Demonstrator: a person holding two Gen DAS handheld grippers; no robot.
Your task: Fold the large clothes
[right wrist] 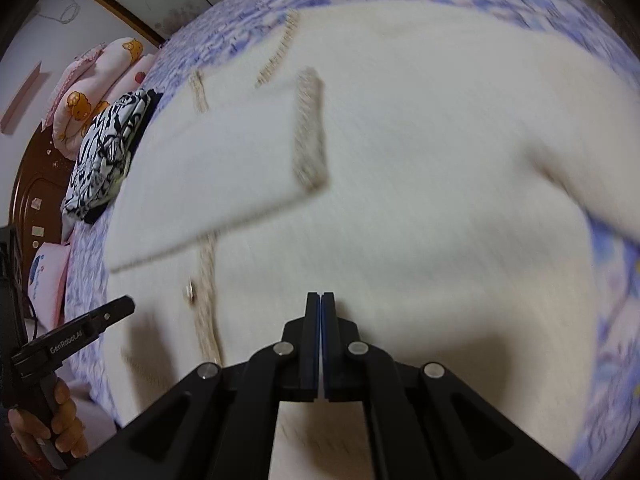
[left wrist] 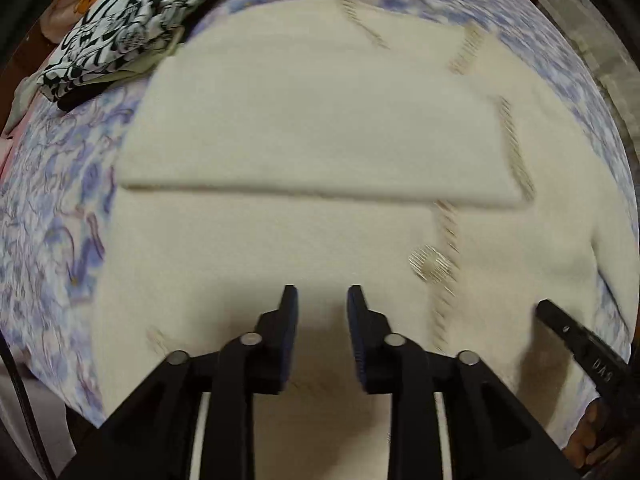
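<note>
On the bed's blue-and-lilac floral sheet (left wrist: pixel 56 216), a large cream knitted cardigan with beige braided trim (left wrist: pixel 280 240) lies spread flat, one sleeve (left wrist: pixel 320 144) already folded across its body, apparently to square it for folding. Beside the cardigan's far corner sits a folded black-and-white patterned garment (left wrist: pixel 132 28). Above the cardigan's near hem, the left claw (left wrist: pixel 322 300) hovers released; the right claw (right wrist: pixel 321 304) is clenched, empty.
</note>
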